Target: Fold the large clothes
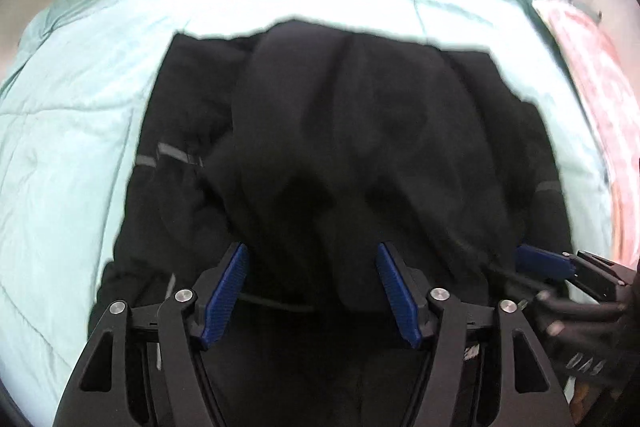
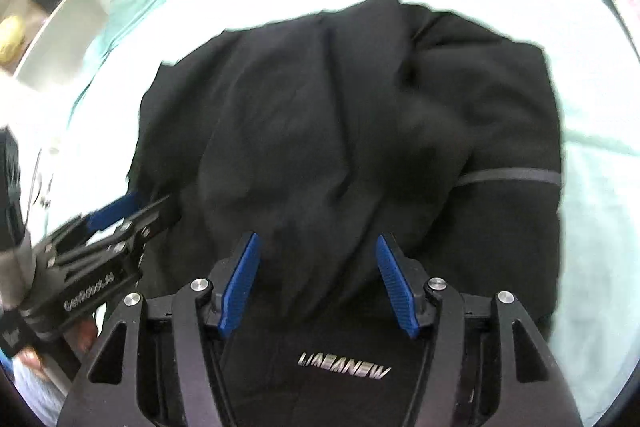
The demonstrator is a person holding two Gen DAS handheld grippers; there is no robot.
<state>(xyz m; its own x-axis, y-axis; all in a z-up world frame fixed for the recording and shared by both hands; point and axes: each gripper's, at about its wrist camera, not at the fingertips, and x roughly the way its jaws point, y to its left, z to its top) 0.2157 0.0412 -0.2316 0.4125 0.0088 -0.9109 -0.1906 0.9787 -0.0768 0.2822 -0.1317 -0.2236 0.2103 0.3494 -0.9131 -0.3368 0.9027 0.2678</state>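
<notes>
Black garment (image 1: pixel 360 131) near hem behind gripper frames; silver lettering (image 2: pixel 345 371) blurred, unreadable

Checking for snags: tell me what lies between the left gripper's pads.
Only black jacket cloth shows between the left gripper pads, in the left wrist view.
</notes>
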